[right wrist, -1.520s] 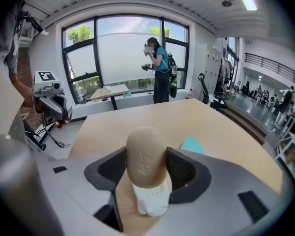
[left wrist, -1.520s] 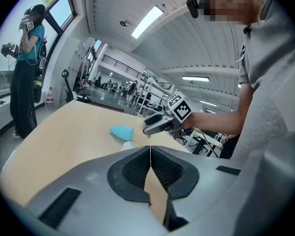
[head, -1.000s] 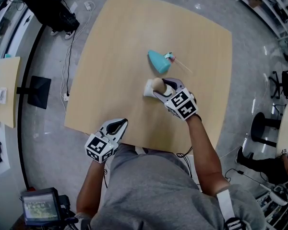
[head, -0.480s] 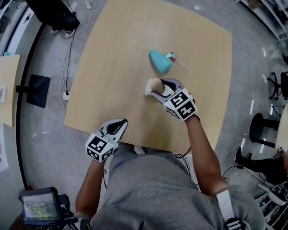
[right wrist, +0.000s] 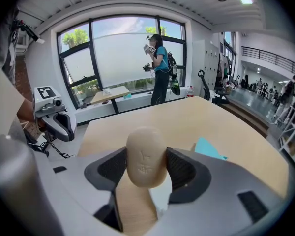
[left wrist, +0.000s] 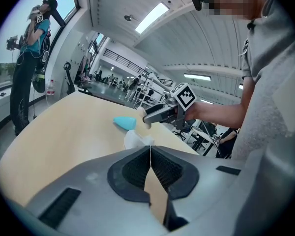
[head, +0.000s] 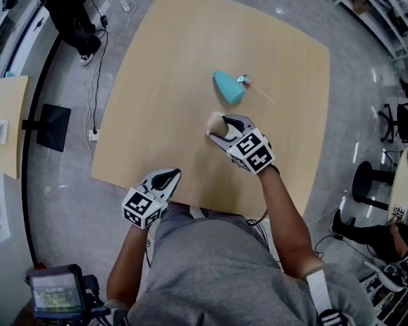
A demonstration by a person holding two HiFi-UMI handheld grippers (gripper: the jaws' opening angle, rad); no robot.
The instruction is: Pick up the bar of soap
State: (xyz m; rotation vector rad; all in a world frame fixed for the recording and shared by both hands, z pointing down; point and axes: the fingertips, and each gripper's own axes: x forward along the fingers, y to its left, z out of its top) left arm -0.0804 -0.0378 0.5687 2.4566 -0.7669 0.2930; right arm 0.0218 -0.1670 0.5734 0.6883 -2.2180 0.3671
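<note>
The bar of soap (right wrist: 146,155) stood on end between the two jaws of the right gripper (head: 218,127), clamped on both broad sides by the ribbed pads. It was a rounded, cream-coloured bar with a small mark pressed into the face turned toward the camera. The jaws were only as far apart as the bar was thick. From the head view, the soap sat at the gripper's tip, over the middle of the wooden table (head: 170,80). No view settled whether it touched the top or hung just clear of it.

The left gripper (left wrist: 150,154) was held at the near edge of the table, well apart from the soap, with its jaws pressed together and nothing between them.

By count there was one bar of soap and two grippers. One teal wedge-shaped object (head: 229,87) lay on the table just beyond the soap, apart from it. One crumpled white piece (left wrist: 136,139) lay on the table near the right gripper's tip.
</note>
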